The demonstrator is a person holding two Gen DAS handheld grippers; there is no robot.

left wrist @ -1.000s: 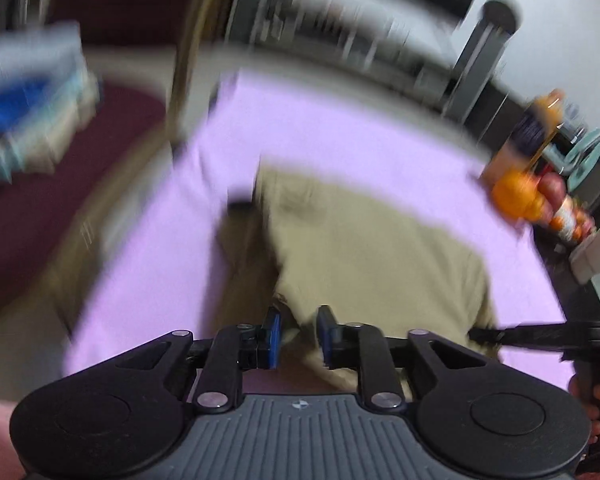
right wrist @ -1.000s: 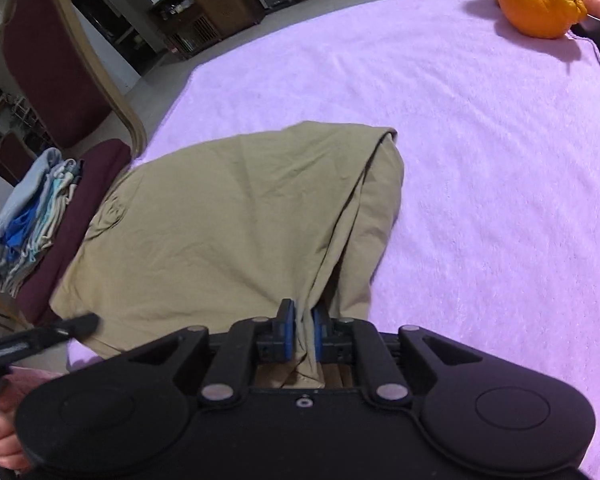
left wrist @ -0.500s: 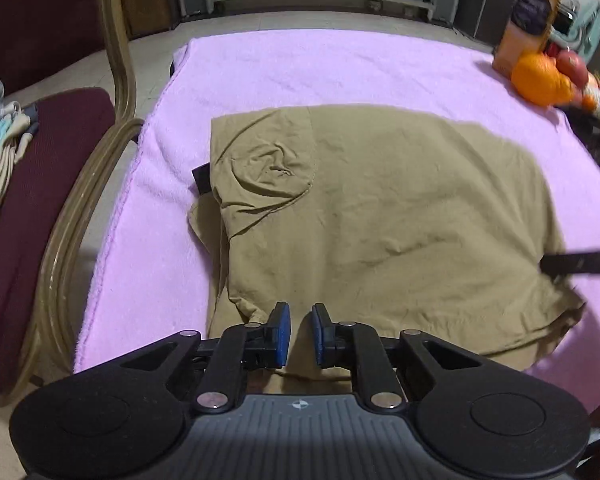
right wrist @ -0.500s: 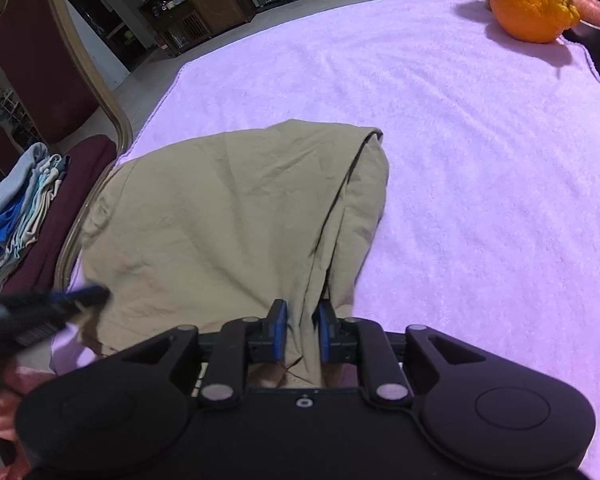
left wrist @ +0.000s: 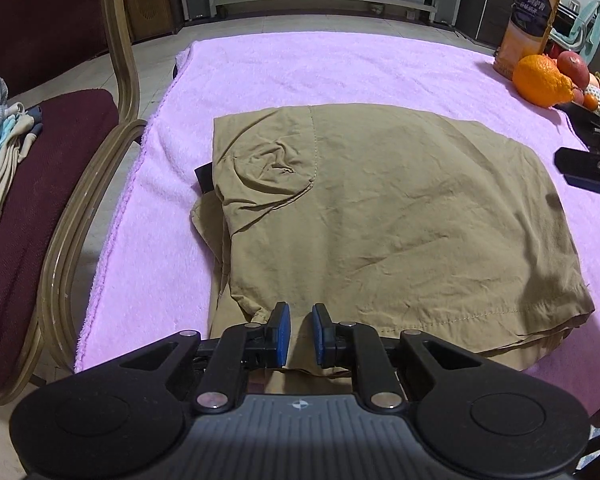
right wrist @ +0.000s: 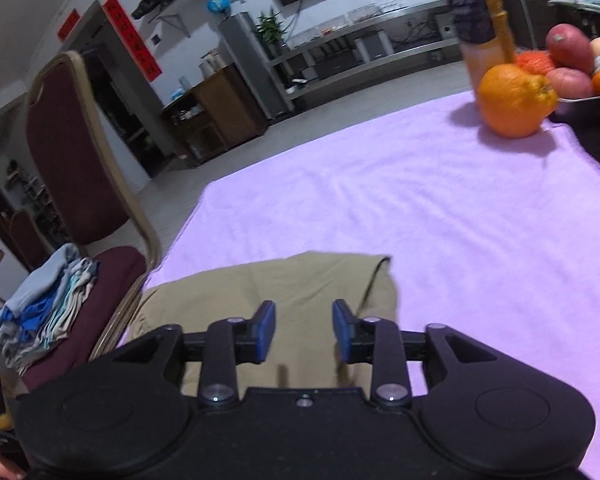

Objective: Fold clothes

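Note:
A khaki garment (left wrist: 380, 216) lies folded over on the purple towel (left wrist: 340, 64) that covers the table. It also shows in the right wrist view (right wrist: 300, 292). My left gripper (left wrist: 299, 330) sits at the garment's near hem with its jaws slightly apart and nothing between them. My right gripper (right wrist: 304, 330) is open and empty, raised above the garment's right part. It also shows at the right edge of the left wrist view (left wrist: 588, 168).
A maroon chair (left wrist: 40, 184) with a stack of folded clothes (left wrist: 0, 128) stands left of the table. An orange (left wrist: 542, 80), a juice bottle (left wrist: 530, 16) and a bowl of fruit (right wrist: 576, 64) sit at the far right corner.
My right gripper has opened, let go of the khaki fold and lifted away. My left gripper has opened a little and stays at the near hem. The garment now lies flat.

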